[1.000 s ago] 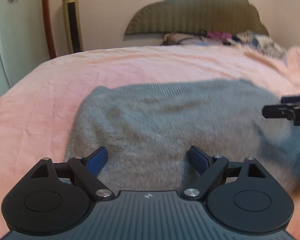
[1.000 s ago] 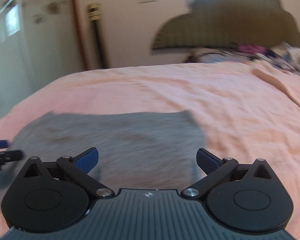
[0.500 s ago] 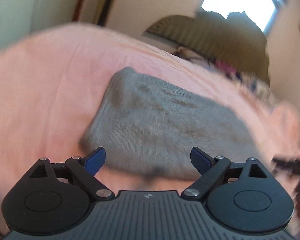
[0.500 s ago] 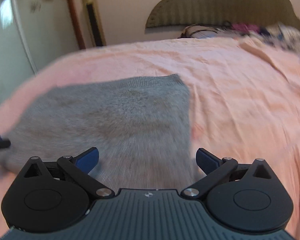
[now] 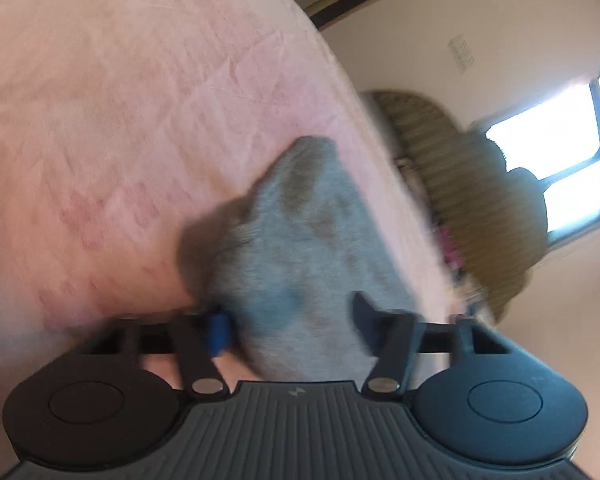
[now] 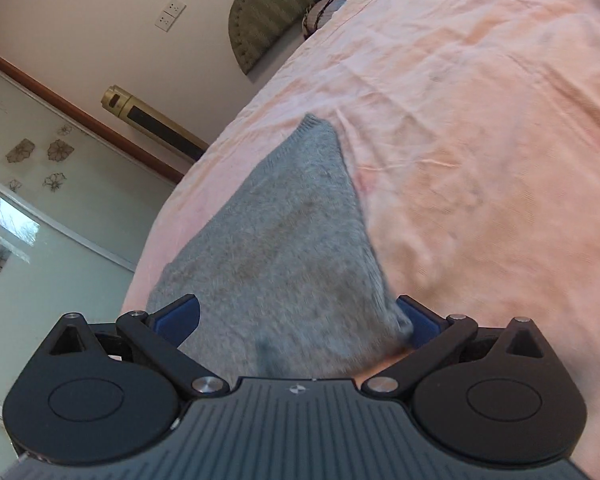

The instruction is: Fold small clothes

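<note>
Both wrist cameras are looking forward and downward, close over the pink bed (image 5: 120, 128), each tilted sideways in opposite directions, sharing the grey knit garment (image 6: 284, 248) and the headboard (image 6: 268, 12) beyond.

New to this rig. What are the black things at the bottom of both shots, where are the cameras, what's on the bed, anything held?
No robot arm here: a person carries a two-finger gripper in each hand, and a fisheye camera on each looks forward along the fingers. The black parts at the bottom are those tools. Both views look tilted because the tools are rolled.

A pink bedspread covers the bed, with a grey knitted garment lying on it. The left gripper has the garment's near edge between its jaws, which are closing. The right gripper also straddles the garment, jaws wide and starting to close. Neither clearly grips it yet.
</note>
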`<action>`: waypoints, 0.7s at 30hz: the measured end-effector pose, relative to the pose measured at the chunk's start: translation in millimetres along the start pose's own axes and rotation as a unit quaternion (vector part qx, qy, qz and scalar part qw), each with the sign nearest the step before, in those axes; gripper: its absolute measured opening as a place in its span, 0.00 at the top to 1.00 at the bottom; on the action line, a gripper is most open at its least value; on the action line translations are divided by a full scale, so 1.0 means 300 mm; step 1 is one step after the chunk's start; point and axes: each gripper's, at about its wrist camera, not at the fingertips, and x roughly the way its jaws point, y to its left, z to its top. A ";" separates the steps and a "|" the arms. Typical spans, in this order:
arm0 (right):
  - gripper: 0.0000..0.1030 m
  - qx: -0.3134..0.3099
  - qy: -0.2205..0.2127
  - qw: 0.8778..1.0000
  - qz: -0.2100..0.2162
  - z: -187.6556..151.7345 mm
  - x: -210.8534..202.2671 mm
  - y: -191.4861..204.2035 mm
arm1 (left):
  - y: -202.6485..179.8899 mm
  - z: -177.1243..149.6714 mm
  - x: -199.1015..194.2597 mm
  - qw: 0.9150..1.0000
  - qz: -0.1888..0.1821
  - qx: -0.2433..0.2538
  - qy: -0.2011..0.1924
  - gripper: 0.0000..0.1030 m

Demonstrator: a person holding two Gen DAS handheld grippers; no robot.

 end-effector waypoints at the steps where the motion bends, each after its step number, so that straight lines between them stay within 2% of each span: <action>1: 0.15 -0.002 0.002 1.000 -0.002 0.009 0.007 0.000 | -0.002 -0.007 0.010 1.000 0.006 0.009 -0.001 0.66; 2: 0.24 -0.003 0.007 1.000 -0.004 0.020 0.017 -0.003 | -0.006 -0.005 0.012 1.000 0.007 0.012 0.002 0.67; 3: 0.34 -0.002 0.011 1.000 -0.004 0.030 0.017 -0.009 | -0.013 -0.003 0.018 1.000 0.012 0.015 0.006 0.73; 4: 0.68 0.005 0.023 1.000 -0.003 0.044 0.028 -0.023 | -0.017 0.000 0.022 0.999 0.025 0.022 0.009 0.95; 5: 0.85 0.015 0.032 0.999 -0.003 0.050 0.034 -0.037 | -0.023 -0.002 0.023 0.999 0.035 0.028 0.008 0.95; 8: 0.86 0.009 0.026 1.000 0.001 0.054 0.011 -0.053 | -0.049 -0.013 -0.063 0.998 0.011 0.052 -0.021 0.96; 10: 0.86 0.000 0.030 0.999 0.019 0.052 -0.035 -0.038 | -0.061 -0.017 -0.154 0.996 -0.003 0.079 -0.039 0.97; 12: 0.86 -0.010 0.037 0.999 0.017 0.045 -0.074 -0.034 | -0.043 -0.024 -0.177 0.996 0.004 0.084 -0.028 0.97; 15: 0.87 -0.004 0.060 0.998 -0.012 0.022 -0.048 -0.092 | 0.017 -0.053 -0.101 0.995 0.050 0.091 0.004 0.96; 16: 0.91 0.002 0.061 0.998 -0.002 0.018 -0.036 -0.112 | 0.023 -0.060 -0.090 0.995 0.044 0.092 0.008 0.96; 18: 0.82 0.021 0.057 0.998 0.013 0.029 -0.035 -0.116 | 0.006 -0.056 -0.089 0.995 0.040 0.094 0.006 0.93; 19: 0.67 0.027 0.051 0.998 0.014 0.038 -0.046 -0.105 | 0.005 -0.048 -0.088 0.996 0.032 0.083 0.010 0.84; 20: 0.40 0.020 0.042 0.999 0.015 0.047 -0.059 -0.088 | 0.014 -0.037 -0.083 0.998 0.019 0.060 0.016 0.66; 21: 0.25 0.002 0.021 1.000 0.010 0.061 -0.081 -0.061 | 0.031 -0.030 -0.083 0.999 -0.005 0.032 0.015 0.57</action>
